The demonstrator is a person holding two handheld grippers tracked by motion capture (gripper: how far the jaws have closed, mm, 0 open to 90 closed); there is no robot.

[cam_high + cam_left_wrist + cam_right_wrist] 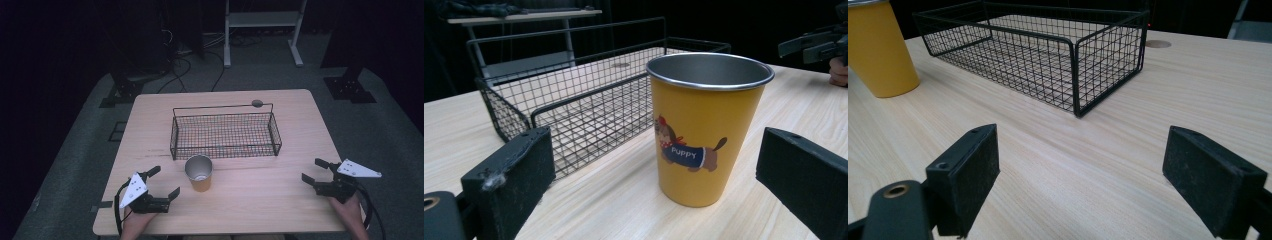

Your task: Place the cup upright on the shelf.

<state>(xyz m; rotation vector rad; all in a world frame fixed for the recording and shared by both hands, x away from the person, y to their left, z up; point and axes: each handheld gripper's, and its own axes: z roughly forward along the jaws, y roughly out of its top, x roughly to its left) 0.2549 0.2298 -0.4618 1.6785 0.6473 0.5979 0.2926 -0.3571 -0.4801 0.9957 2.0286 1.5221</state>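
From the high view, the cup [199,173] is standing upright on the table [260,200], just on the near side of the wire basket [225,135] and a bit left of its middle. The left gripper [163,183] is sitting near-left of the cup with its jaws spread wide and pointing at it, nothing between them. The right gripper [314,170] is resting well off to the right, also wide open and holding nothing. So this looks like the left hand lining up for a grab, probably to drop the cup in the basket.

Left gripper view: the cup [707,127] is right there, orange with a little dog print and a steel rim, sitting ahead of the open jaws and a bit right of the midline. I'd be nudging the hand right so the cup is centred before pushing in. It's tapered, narrower at the base, so I'm thinking a grip around mid-height or higher is going to hold better than pinching low. Keep the jaws level too, or it'll tip. The basket [584,95] is just behind it, apart from the cup I think, though the gap is hard to judge from this angle. The other gripper [816,45] is peeking in at the far right.

Right gripper view: jaws wide apart over bare table, basket [1048,55] ahead, cup [880,50] at far left. I'd just be leaving that hand parked out of the way.
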